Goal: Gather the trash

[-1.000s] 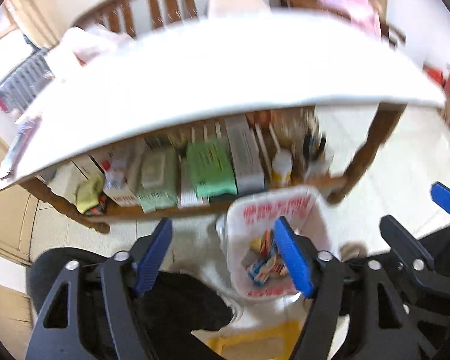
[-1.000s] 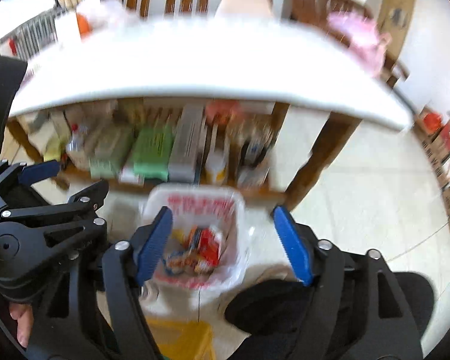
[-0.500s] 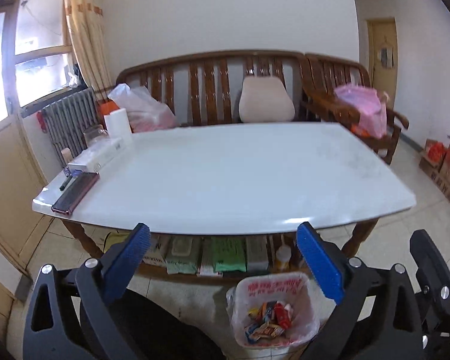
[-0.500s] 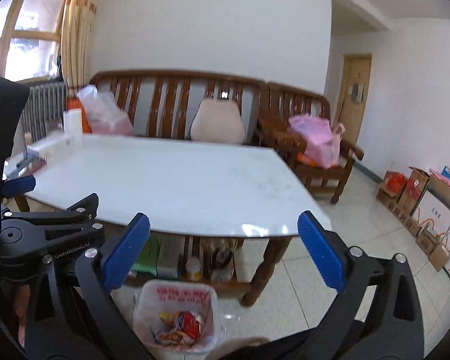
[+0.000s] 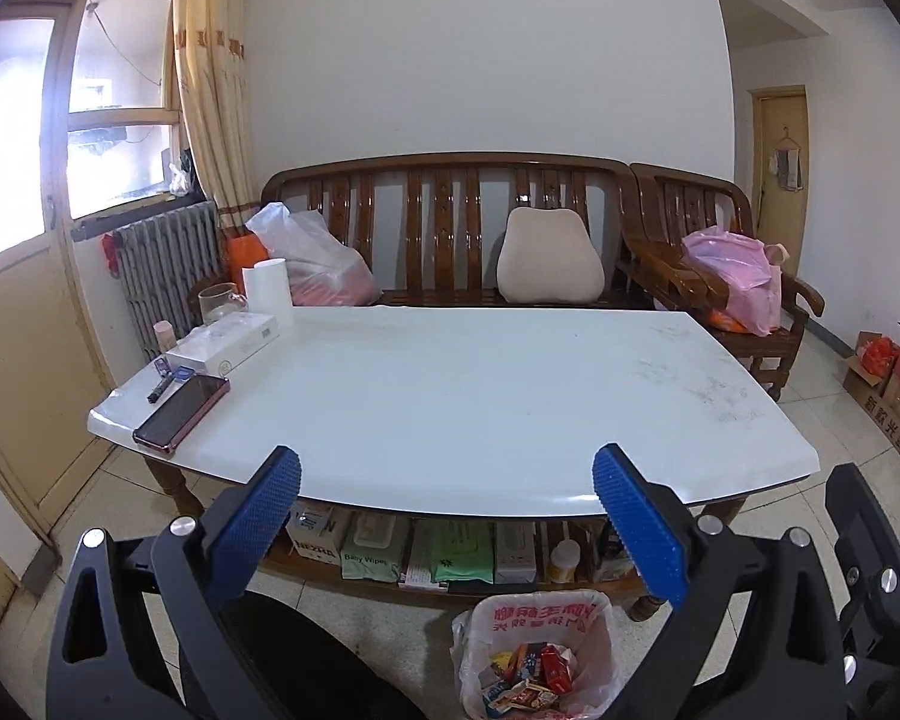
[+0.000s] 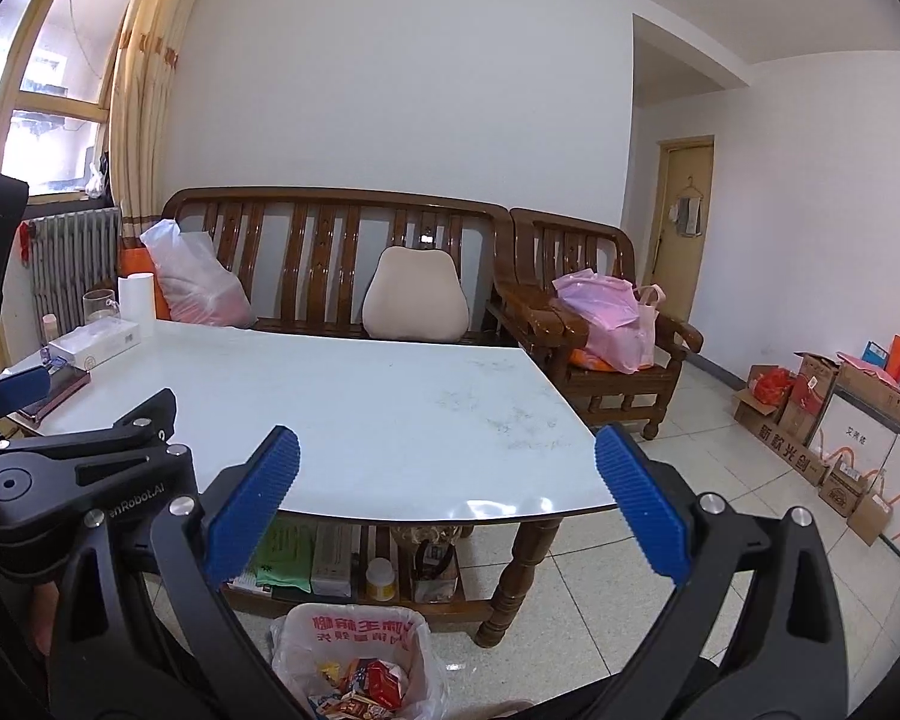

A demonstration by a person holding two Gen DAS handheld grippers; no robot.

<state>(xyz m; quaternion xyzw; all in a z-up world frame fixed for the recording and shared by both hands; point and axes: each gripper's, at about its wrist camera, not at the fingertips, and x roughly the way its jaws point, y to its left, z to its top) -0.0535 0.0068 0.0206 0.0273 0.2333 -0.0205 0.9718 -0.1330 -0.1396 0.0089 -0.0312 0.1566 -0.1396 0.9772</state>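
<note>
Table top [image 5: 450, 396]: smooth, glossy white. Bench [image 5: 444, 222]: varnished, glossy wood. Bin liner [image 5: 534, 654]: thin translucent plastic. Gripper pads [image 5: 258, 522]: ribbed blue rubber, matt.

I see a bright daylit room, light pouring from the window [image 5: 90, 138] at left and blown out there, soft sheen along the near edge of the white table [image 5: 450, 396], both views sharp, strong fisheye bending, dark corners.
</note>
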